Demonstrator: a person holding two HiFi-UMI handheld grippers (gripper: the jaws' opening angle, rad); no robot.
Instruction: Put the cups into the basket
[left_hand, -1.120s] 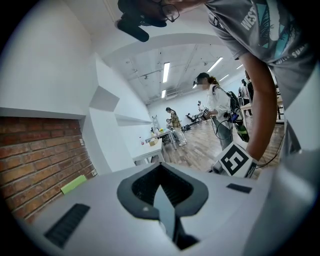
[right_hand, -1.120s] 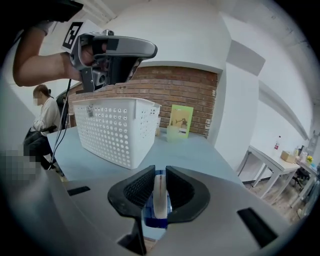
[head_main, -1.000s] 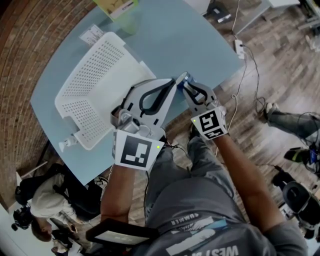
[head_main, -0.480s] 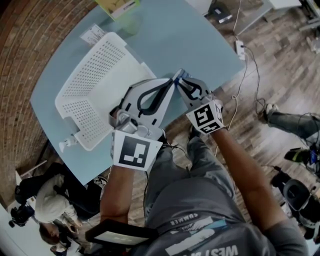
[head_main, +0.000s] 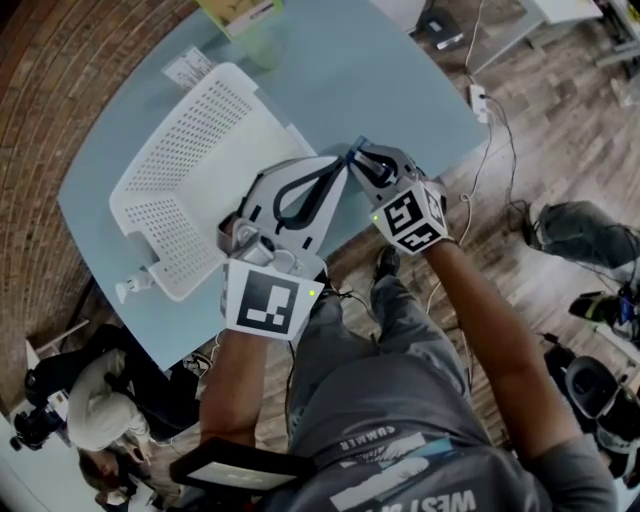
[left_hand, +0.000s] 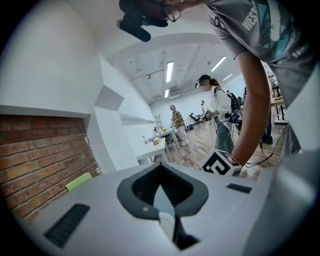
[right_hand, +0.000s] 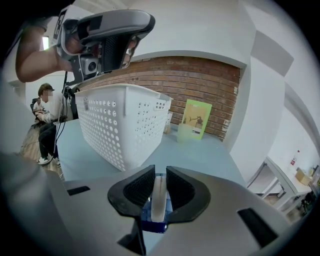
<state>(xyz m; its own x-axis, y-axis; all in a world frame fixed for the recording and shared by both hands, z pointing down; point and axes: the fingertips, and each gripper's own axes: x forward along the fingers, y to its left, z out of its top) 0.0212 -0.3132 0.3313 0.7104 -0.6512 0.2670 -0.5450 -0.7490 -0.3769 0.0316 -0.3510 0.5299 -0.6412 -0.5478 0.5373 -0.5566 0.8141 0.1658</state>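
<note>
Looking down from the head view, we see the left gripper (head_main: 345, 166) and right gripper (head_main: 359, 150) close together over the blue table (head_main: 390, 70), beside the white plastic basket (head_main: 165, 150), whose walls are dotted with holes. Only the right gripper view shows ribbed pads clenched on a thin white strip (right_hand: 158, 197) with a blue base (cup or not, we cannot tell). The left jaws are pressed together, empty. A pale green cup (head_main: 262, 46) stands beyond the basket.

The left gripper (head_main: 344, 167) is closed, the right gripper (head_main: 359, 152) clamped, tips nearly touching.
</note>
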